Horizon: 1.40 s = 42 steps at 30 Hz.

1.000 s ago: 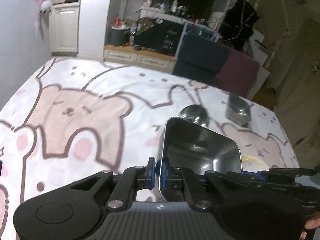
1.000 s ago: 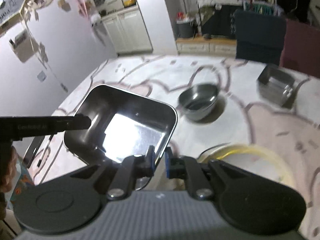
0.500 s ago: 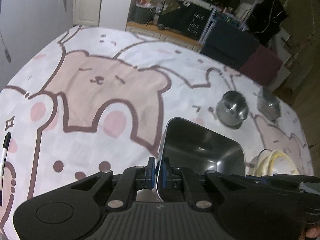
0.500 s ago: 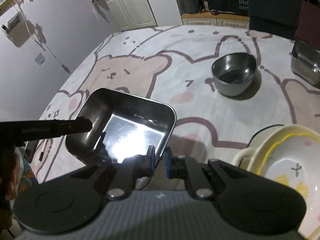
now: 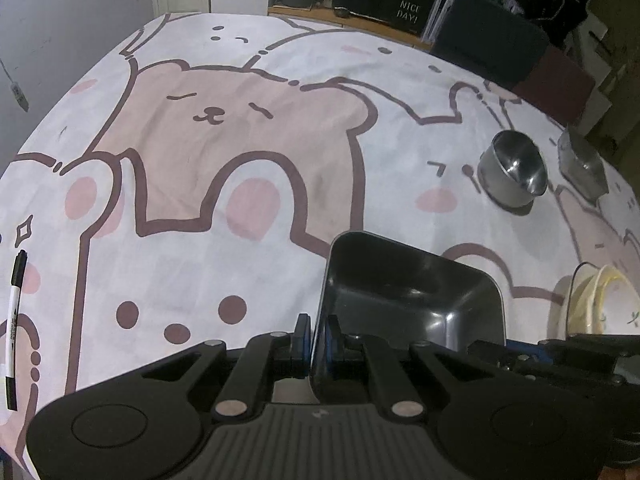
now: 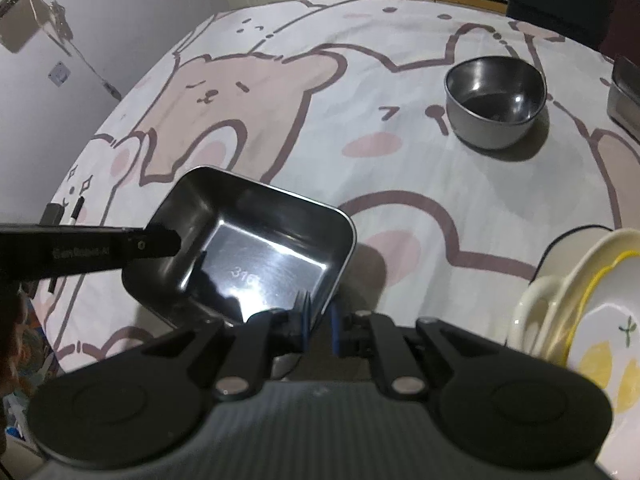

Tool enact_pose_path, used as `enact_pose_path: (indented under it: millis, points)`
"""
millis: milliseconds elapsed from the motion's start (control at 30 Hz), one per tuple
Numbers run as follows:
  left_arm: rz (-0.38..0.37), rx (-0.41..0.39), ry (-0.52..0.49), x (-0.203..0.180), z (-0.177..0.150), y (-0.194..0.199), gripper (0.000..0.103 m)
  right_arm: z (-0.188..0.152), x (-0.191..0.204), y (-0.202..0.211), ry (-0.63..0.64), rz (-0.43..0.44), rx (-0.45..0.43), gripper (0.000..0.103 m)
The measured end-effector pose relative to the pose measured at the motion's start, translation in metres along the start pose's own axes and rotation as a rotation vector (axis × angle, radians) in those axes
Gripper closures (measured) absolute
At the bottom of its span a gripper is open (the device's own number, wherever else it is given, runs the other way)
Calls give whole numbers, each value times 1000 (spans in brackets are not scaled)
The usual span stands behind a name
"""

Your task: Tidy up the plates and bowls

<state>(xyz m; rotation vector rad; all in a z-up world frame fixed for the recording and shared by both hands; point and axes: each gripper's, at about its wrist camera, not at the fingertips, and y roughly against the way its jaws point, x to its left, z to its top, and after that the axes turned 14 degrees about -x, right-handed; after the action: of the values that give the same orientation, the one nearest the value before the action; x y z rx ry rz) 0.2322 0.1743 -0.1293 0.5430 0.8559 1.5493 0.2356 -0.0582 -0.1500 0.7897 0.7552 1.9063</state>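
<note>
Steel tray point(image 6: 256, 248), square with rounded corners, sits between my two grippers, held over the near part of the bear-print tablecloth point(image 5: 224, 152). My left gripper point(image 5: 316, 340) is clamped narrow on the tray's left wall, one blue pad inside, one outside. My right gripper point(image 6: 318, 322) is pinched the same way on the tray's near right rim; in that view the left gripper's finger shows as a dark bar reaching in from the left edge. Whether the tray's base touches the cloth I cannot tell. Round steel bowl point(image 6: 496, 100) stands upright at far right, well apart from the tray, with a second steel container point(image 5: 582, 164) just beside it, further right. Cream ceramic dishes point(image 6: 580, 304) with yellow trim sit stacked at near right. A marker pen point(image 5: 14, 328) lies at the cloth's left edge.
</note>
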Motion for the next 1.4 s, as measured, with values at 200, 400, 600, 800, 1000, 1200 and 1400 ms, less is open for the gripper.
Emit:
enact_pose_path:
  millis: [200,400,600,800,1000,1200,1400]
  points:
    - [4,4,-9,0,0,-3,96,0,2,-5,-2,-6,13,91]
    - [7,6,-15,-1,0,-5,95,1,2,-6,-6,-10,12,91]
    - [8,17,-11,1,-1,-7,95,1,4,-7,2,-11,18,91]
    - [10,37,10,5,-3,-10,88,0,2,-8,-12,17,29,87]
    - [13,31,26,8,-3,-6,58,0,-1,-8,-22,27,30,52]
    - [12,-44,20,9,0,13,18,1,0,8,-21,49,-17,29]
    - [-23,-149,29,-2,8,41,1,6,-4,53,39,59,-166,0]
